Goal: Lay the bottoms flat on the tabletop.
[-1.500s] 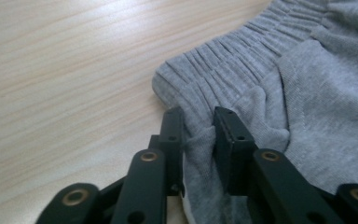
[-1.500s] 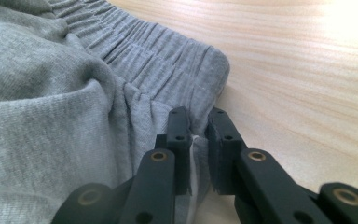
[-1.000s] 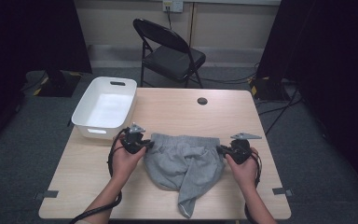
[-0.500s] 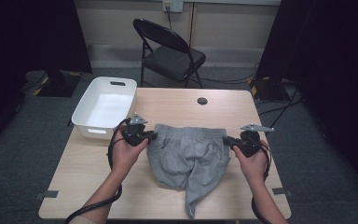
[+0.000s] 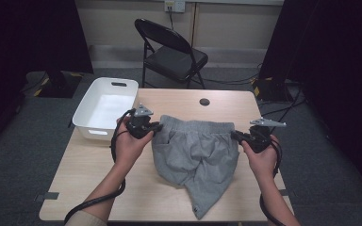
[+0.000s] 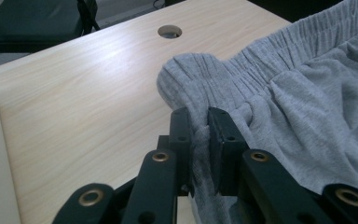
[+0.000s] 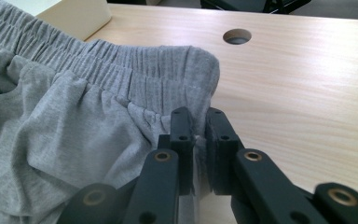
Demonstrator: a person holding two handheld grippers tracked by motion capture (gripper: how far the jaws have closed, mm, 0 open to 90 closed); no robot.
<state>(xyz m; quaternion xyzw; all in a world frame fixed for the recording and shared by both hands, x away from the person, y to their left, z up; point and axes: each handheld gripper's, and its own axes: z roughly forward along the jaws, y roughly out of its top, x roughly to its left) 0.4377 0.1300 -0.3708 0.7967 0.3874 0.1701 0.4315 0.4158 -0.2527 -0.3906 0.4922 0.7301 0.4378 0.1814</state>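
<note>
- The grey shorts (image 5: 195, 153) hung over the middle of the bench (image 5: 94, 179), held up by the waistband and spread between the two grippers.
- The waistband ran roughly level, parallel to the far edge of the bench; the lower legs drooped toward the near edge, and one leg end lay on the bench surface close to that edge.
- The left gripper (image 5: 152, 128) was clamped on the left end of the waistband. In the left gripper view, its fingers (image 6: 181, 135) stood close together with a bunched fold of grey fabric pinched between them.
- The right gripper (image 5: 235, 136) was clamped on the right end of the waistband. In the right gripper view, its fingers (image 7: 182, 135) pressed on the fabric just below the elastic.
- A white bin (image 5: 87, 120) sat at the far left corner of the bench, just beside the left gripper.
- A round cable hole (image 5: 204, 101) lay near the far edge of the bench, beyond the waistband.
- A black folding chair (image 5: 172, 54) stood on the floor behind the far edge.
</note>
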